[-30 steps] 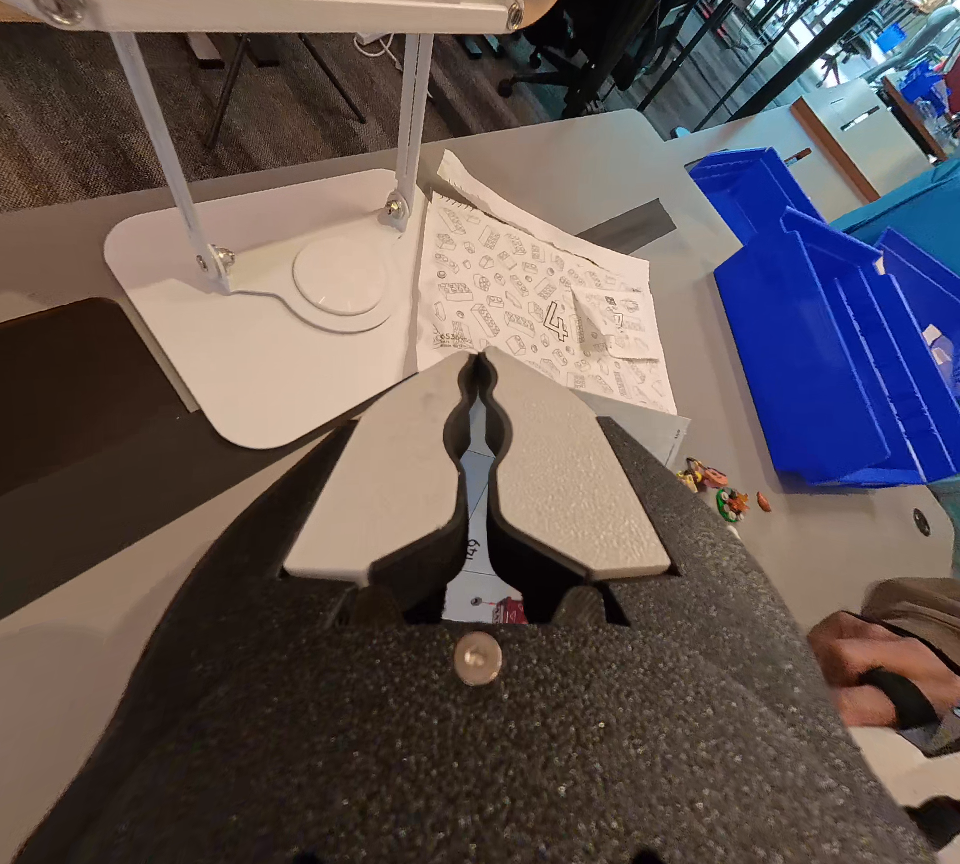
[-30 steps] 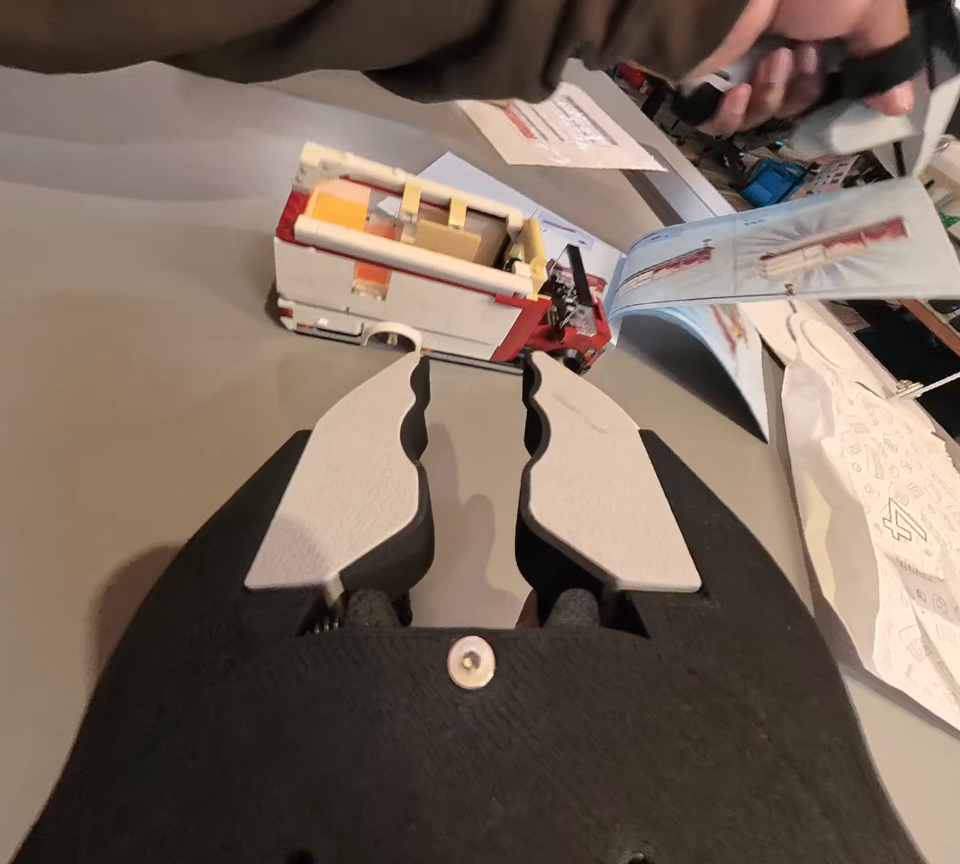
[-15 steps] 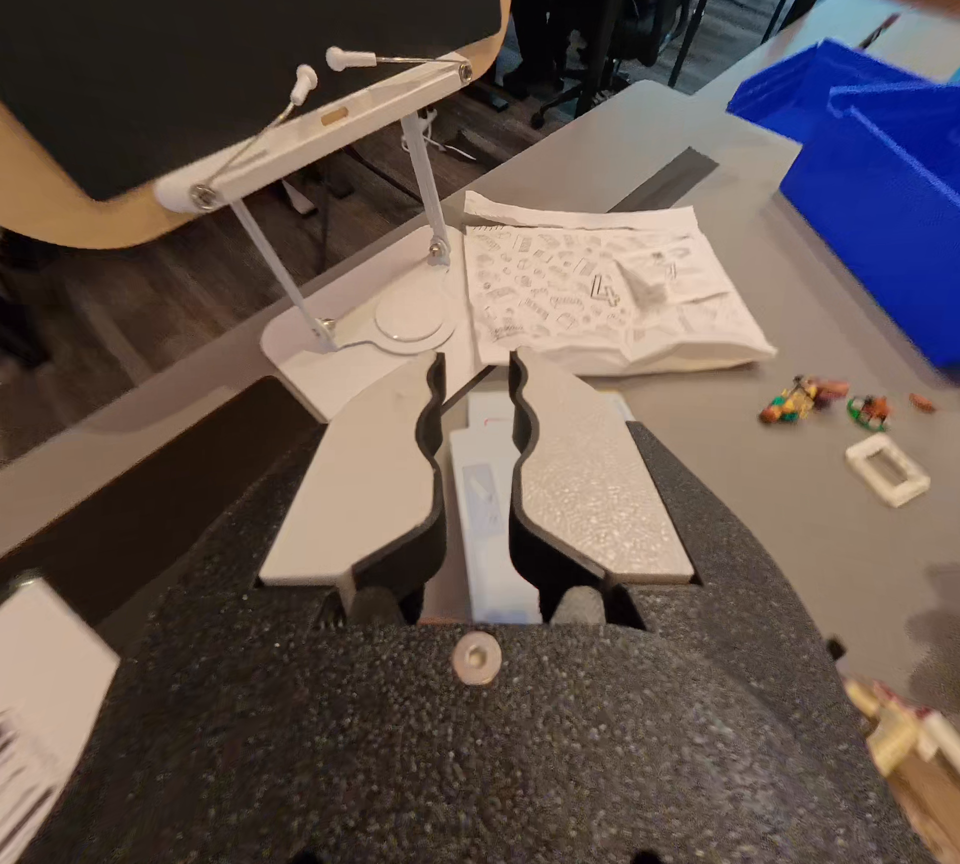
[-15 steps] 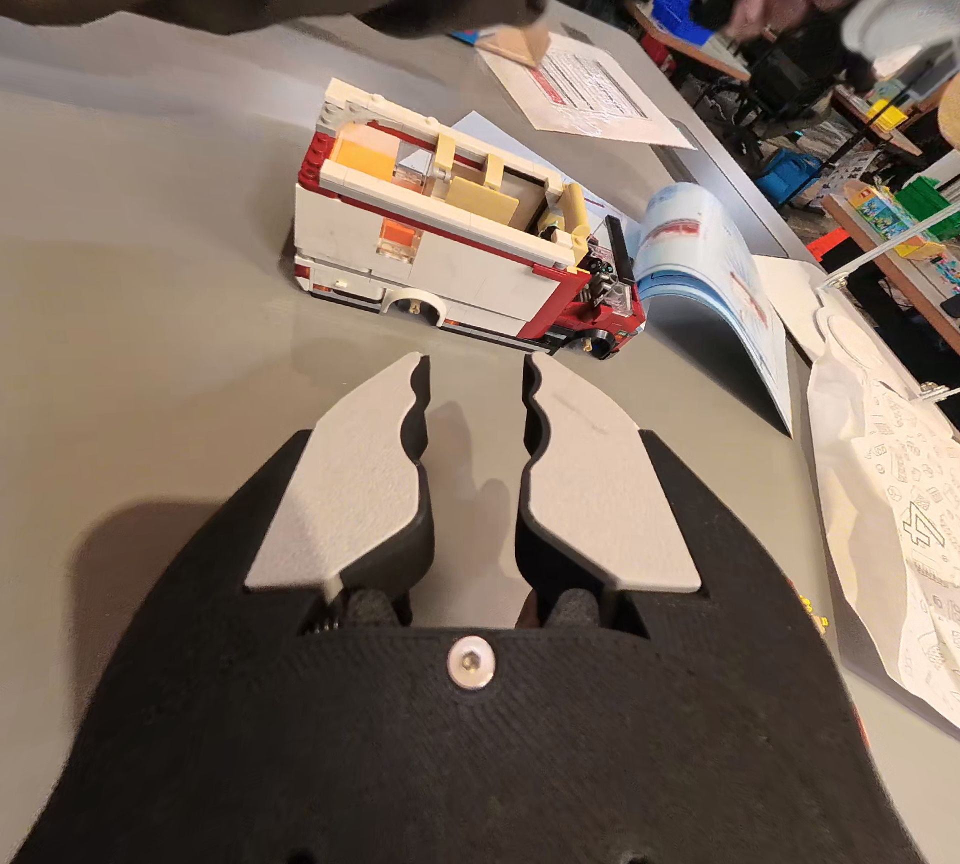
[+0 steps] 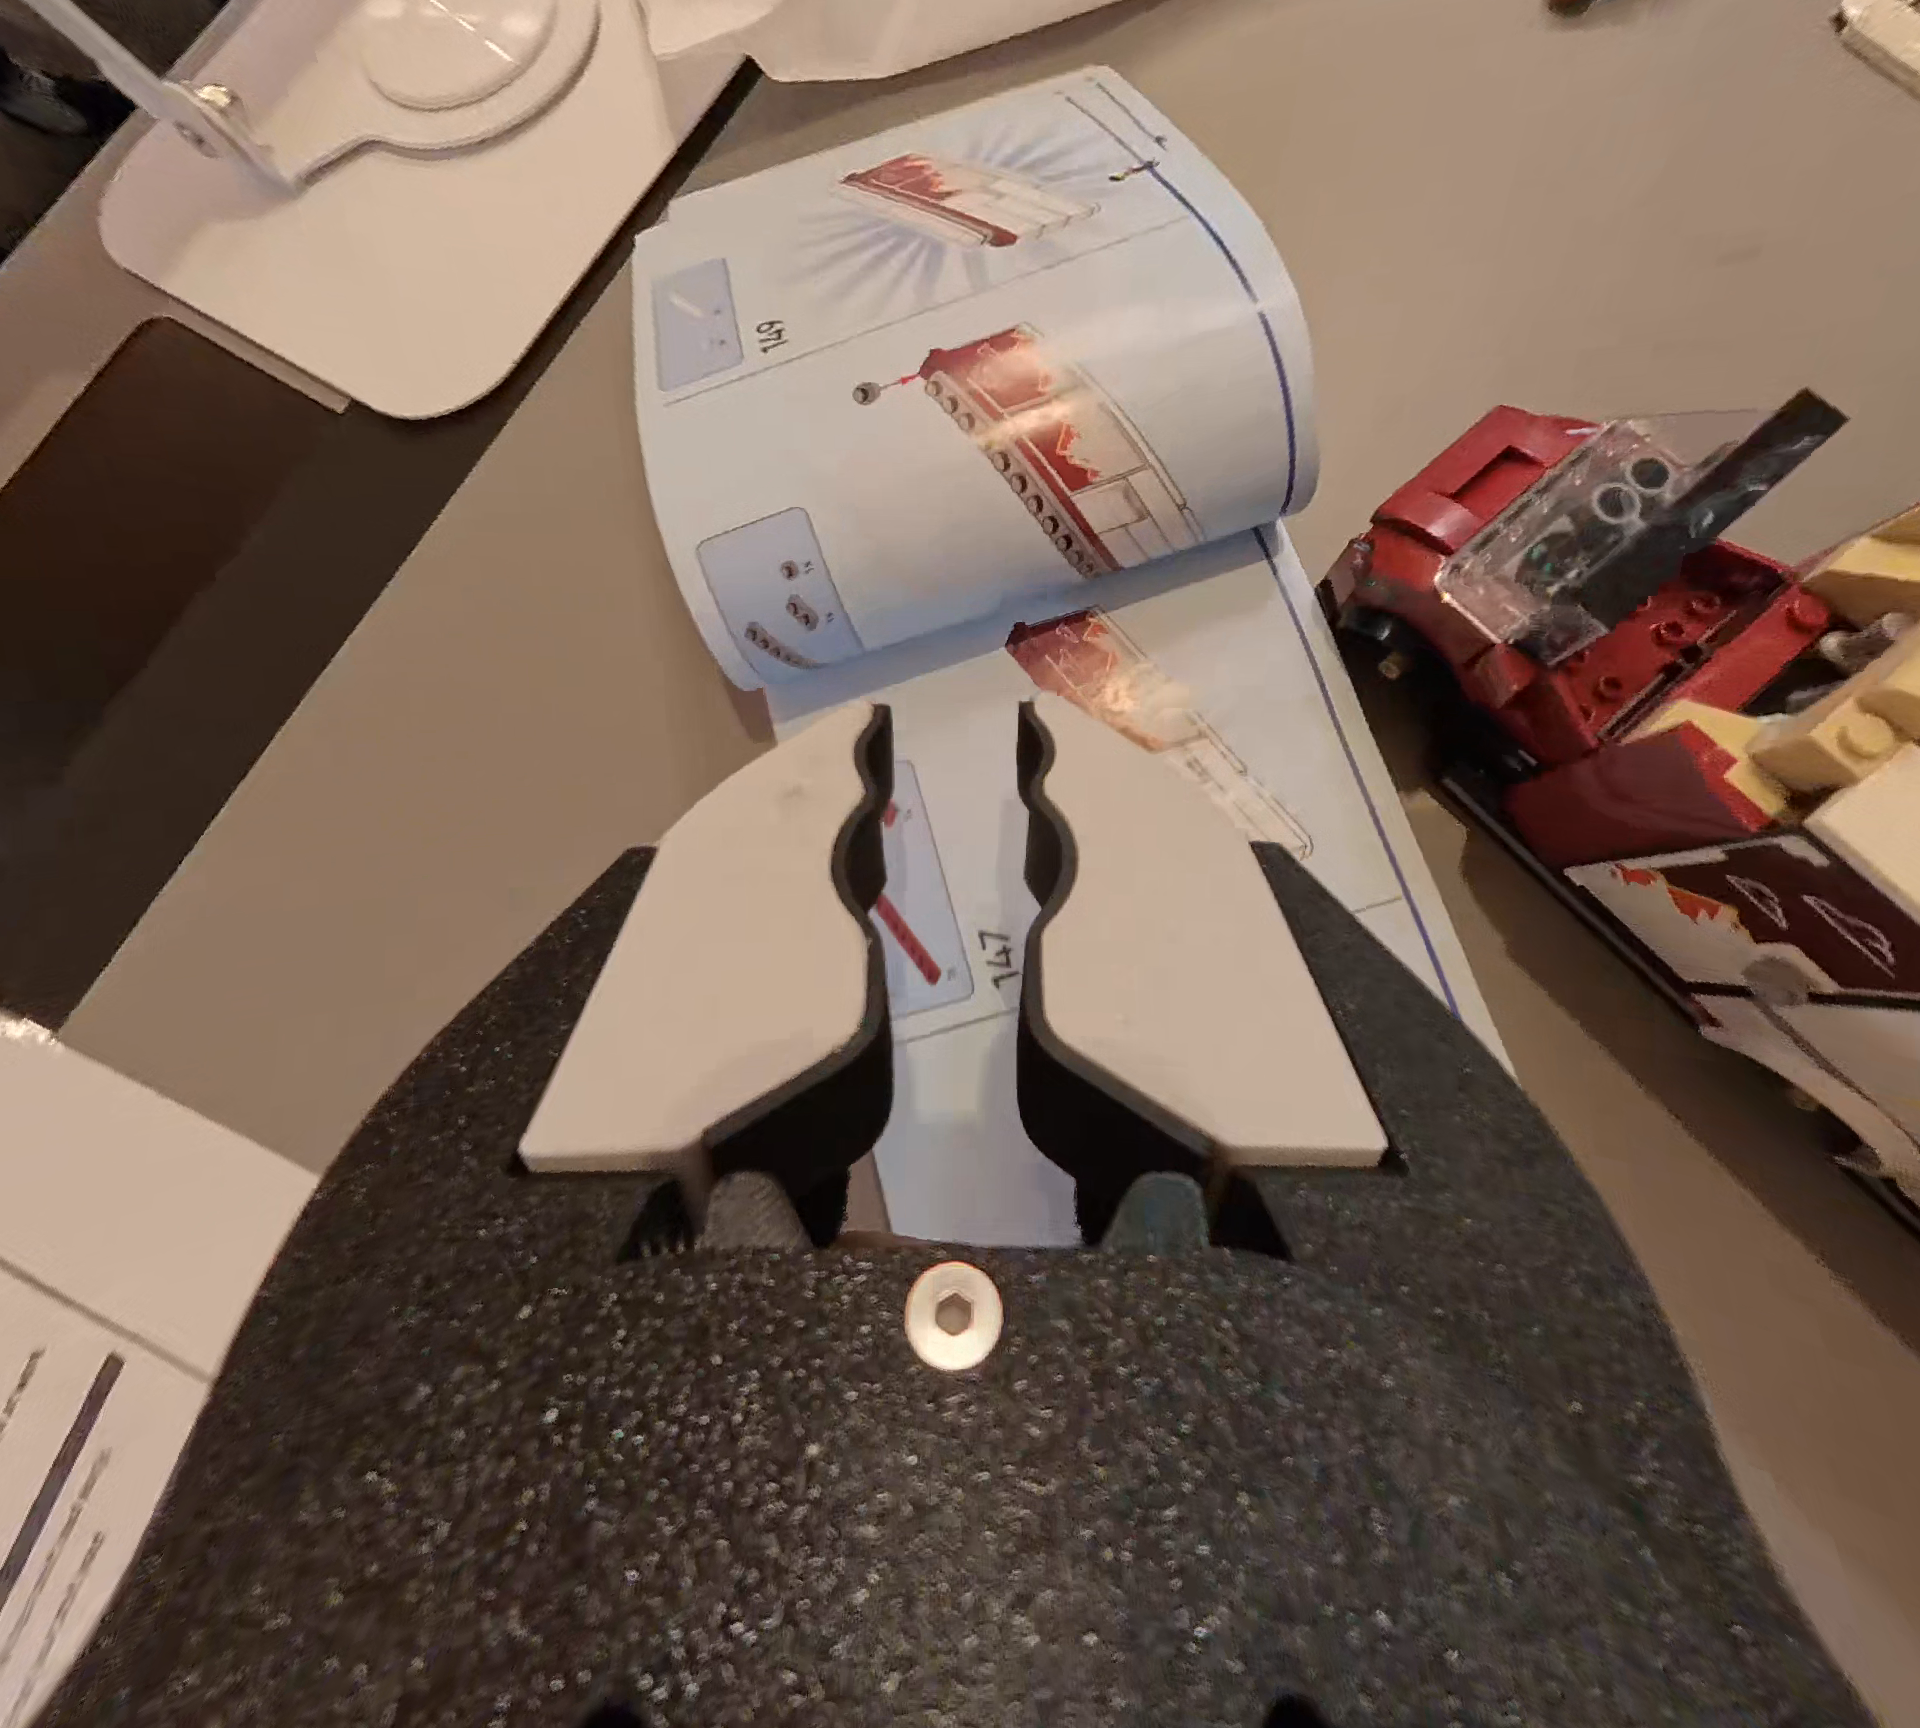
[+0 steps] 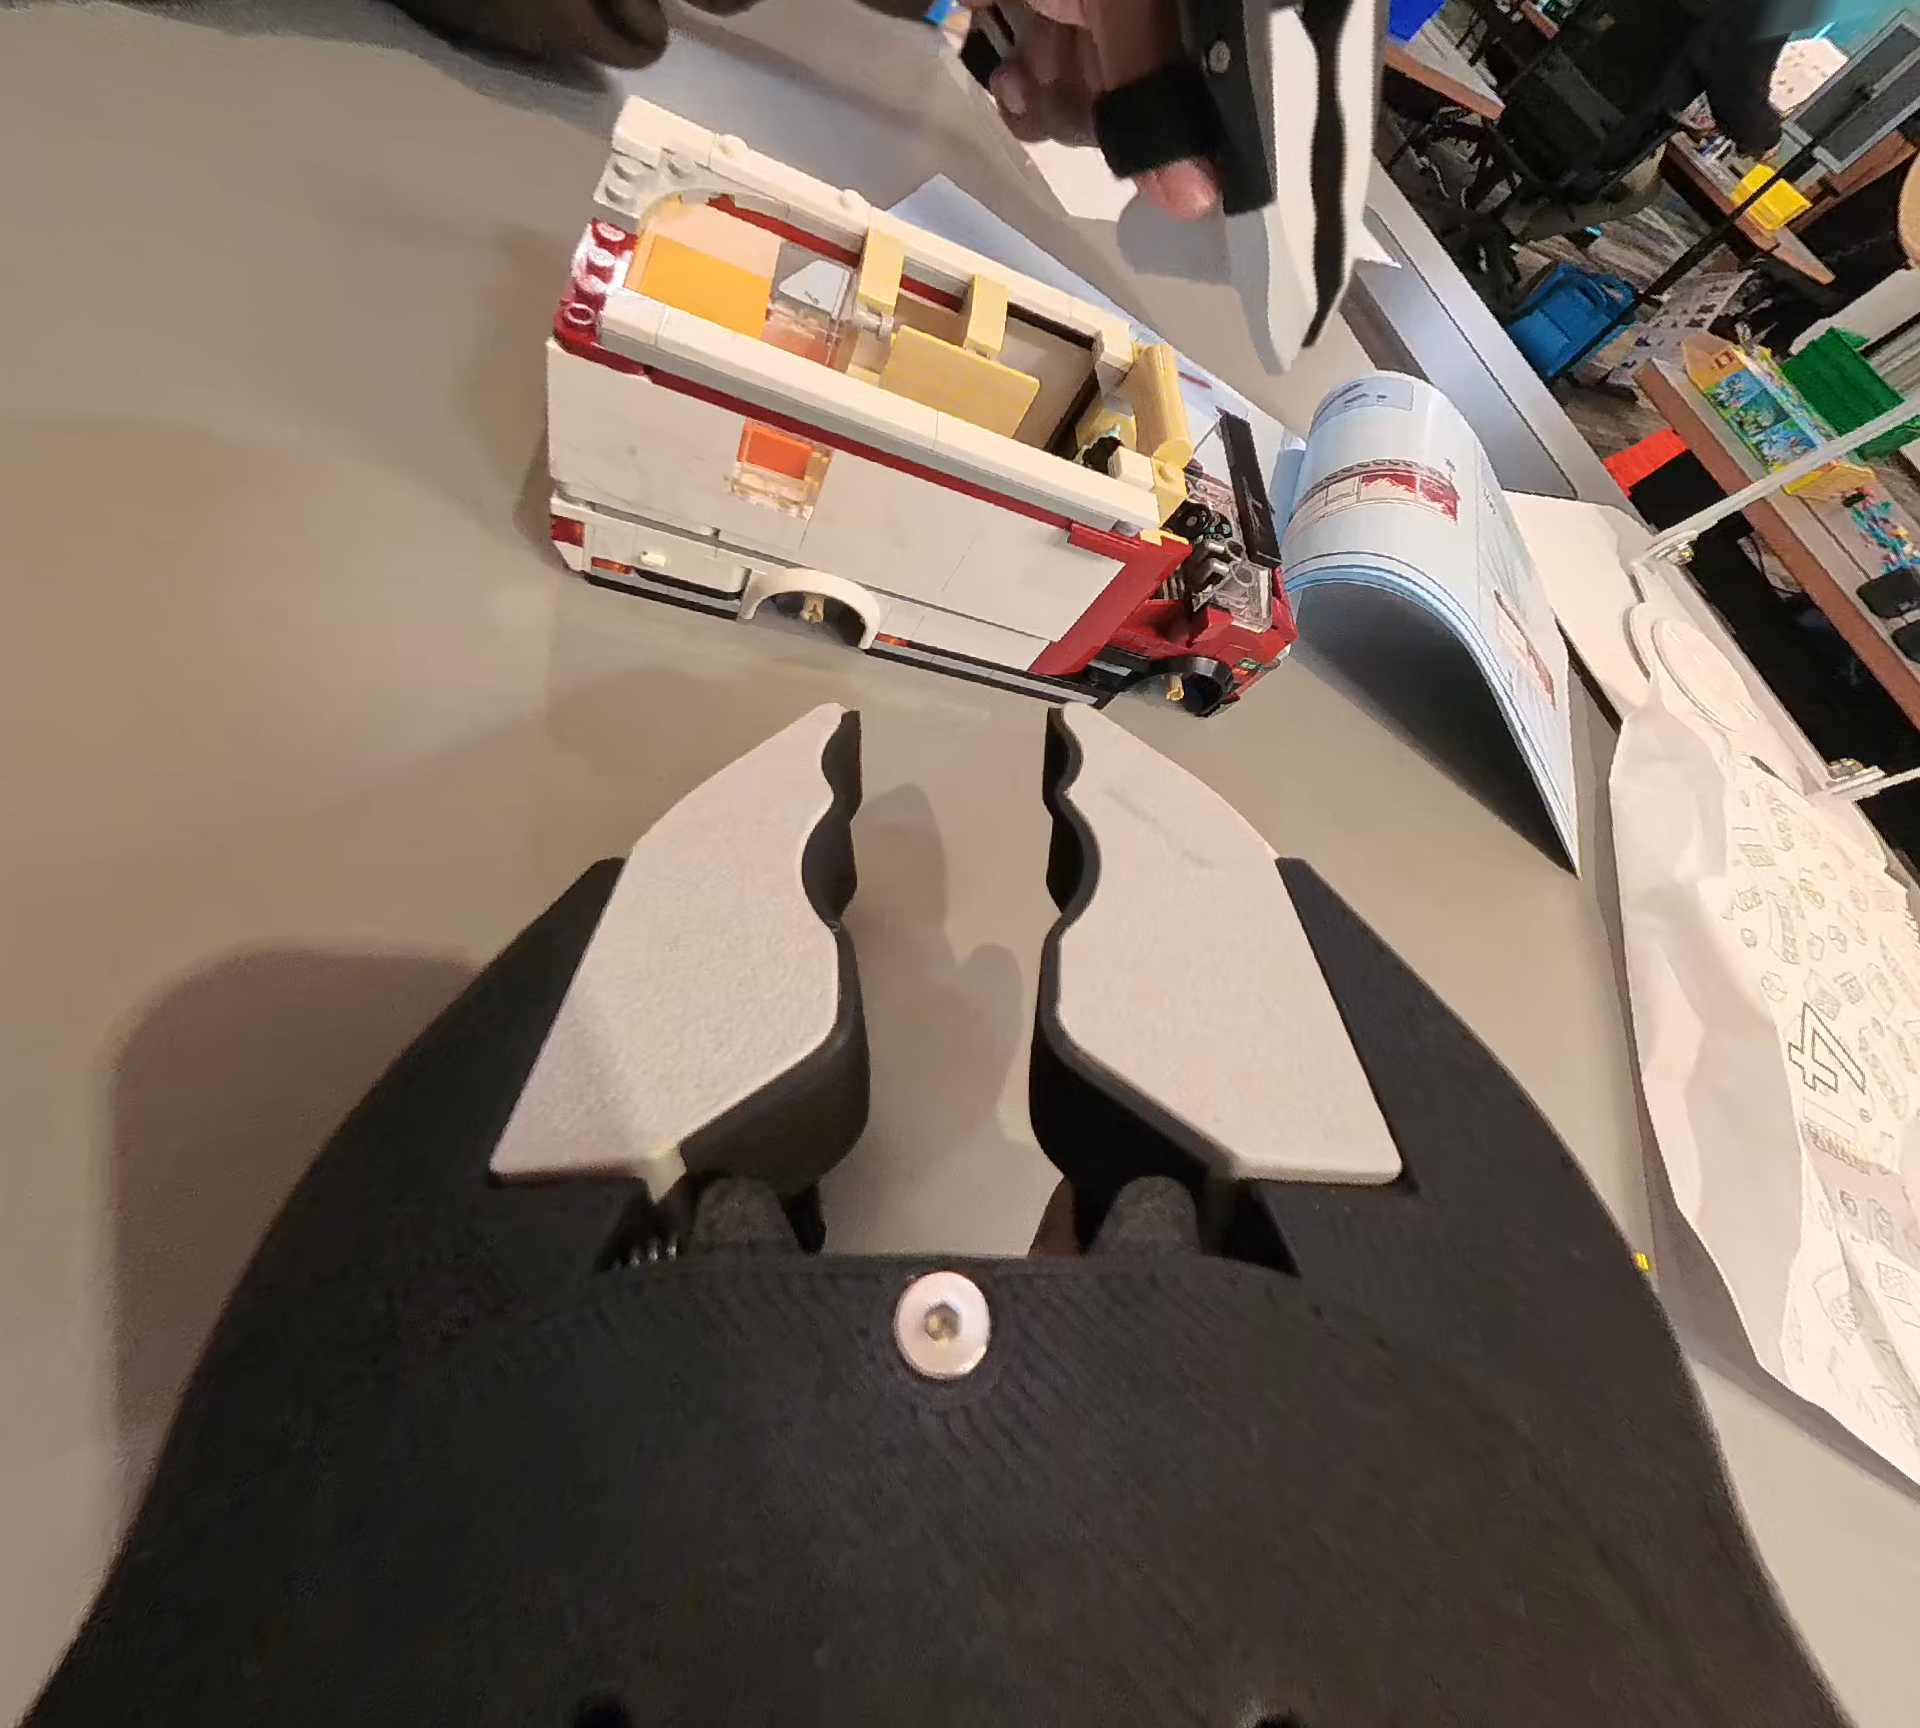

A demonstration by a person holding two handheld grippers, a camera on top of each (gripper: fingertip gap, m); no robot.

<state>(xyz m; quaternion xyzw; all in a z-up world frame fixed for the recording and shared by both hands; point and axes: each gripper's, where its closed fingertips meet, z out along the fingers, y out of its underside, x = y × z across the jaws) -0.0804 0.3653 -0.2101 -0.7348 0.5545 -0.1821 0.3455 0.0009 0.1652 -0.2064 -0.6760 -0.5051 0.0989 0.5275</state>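
1. We had the grey table [image 6: 260, 535] carrying everything.
2. The brick-built van [image 6: 852, 473] sat far of our right gripper [image 6: 951, 722], jaws spread, nothing in them.
3. The open instruction booklet [image 5: 966, 390] lay under our left gripper [image 5: 954, 717], also spread and bare, van just right.

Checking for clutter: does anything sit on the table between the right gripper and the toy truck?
Nothing visible does. Only bare grey table lies between the open right gripper and the white-and-red toy truck. The booklet lies off to the truck's right.
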